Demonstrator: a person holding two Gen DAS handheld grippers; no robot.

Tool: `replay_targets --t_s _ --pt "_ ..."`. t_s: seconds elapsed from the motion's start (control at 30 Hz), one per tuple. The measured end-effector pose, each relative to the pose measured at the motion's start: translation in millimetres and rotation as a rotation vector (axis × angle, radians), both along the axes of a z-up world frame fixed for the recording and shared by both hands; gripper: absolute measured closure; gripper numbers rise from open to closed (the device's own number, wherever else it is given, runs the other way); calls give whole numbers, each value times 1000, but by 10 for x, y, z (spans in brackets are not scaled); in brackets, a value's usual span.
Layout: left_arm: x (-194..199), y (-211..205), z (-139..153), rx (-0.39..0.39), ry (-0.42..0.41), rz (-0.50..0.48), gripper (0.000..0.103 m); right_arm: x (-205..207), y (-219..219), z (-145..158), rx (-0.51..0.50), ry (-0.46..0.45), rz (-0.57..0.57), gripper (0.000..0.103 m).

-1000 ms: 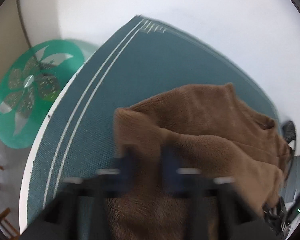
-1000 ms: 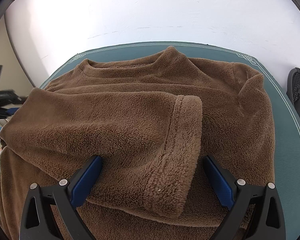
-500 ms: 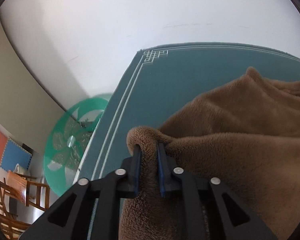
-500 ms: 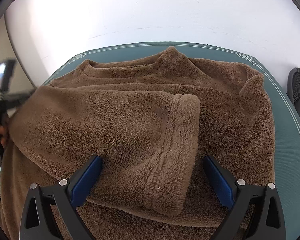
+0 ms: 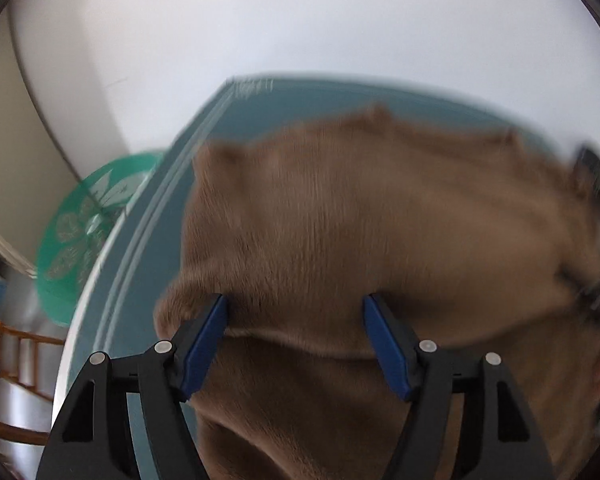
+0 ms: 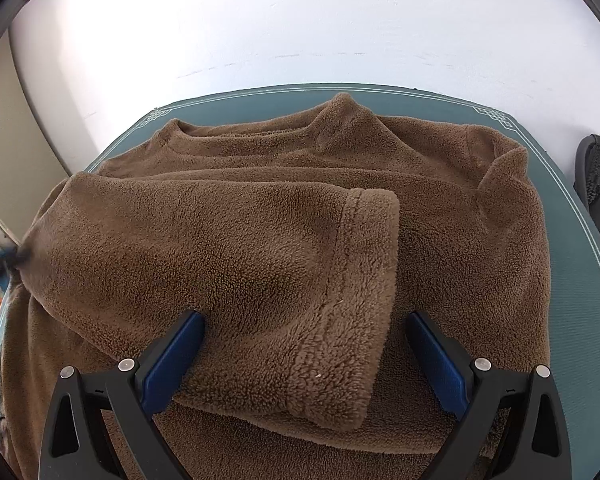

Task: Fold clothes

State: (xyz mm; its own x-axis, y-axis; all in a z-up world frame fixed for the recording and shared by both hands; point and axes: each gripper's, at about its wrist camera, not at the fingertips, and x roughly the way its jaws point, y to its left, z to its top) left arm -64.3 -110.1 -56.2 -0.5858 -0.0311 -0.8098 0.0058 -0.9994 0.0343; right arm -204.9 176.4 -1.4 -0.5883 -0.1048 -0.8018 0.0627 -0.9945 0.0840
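Note:
A brown fleece sweater (image 6: pixel 440 208) lies spread on a teal table mat (image 6: pixel 576 280), neck toward the wall. One sleeve (image 6: pixel 260 272) is folded across the body, its cuff (image 6: pixel 352 320) toward the front. My right gripper (image 6: pixel 304 340) is open, its blue pads on either side of the sleeve near the cuff. In the blurred left wrist view my left gripper (image 5: pixel 296 320) is open, its pads astride a fold of the sweater (image 5: pixel 380 232) at its left edge.
A white wall (image 6: pixel 300 20) stands behind the table. A green round patterned object (image 5: pixel 84 232) and wooden furniture (image 5: pixel 16 344) are left of the table. A black mesh chair (image 6: pixel 598 176) stands at the right.
My left gripper has opened and let go of the sweater's edge, which it pinched half a second ago. The sleeve's left part has settled flatter. My right gripper has not moved.

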Motion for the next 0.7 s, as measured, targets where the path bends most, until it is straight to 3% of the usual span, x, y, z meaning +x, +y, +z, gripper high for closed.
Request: replay_targets --t_s 0.07,0.2,0.27,0.4,0.47,0.6,0.7 --pt "17 -37 -85 9 6 14 28 -4 1 0 -2 0 1 1" --pt "26 -249 -35 119 -12 101 28 -5 5 1 -5 1 1 1" --pt "96 -194 25 114 -6 122 28 -5 6 2 -5 1 1 1" --pt "334 264 238 113 40 -57 28 -6 4 4 -5 1 1 1" --pt "442 514 273 72 50 -131 28 -6 3 5 -6 1 1 1" --pt "343 650 34 -7 -1 -124 28 -4 13 10 -16 3 2 1" --pt "335 365 -56 99 3 -62 24 0 13 11 -16 3 2 1"
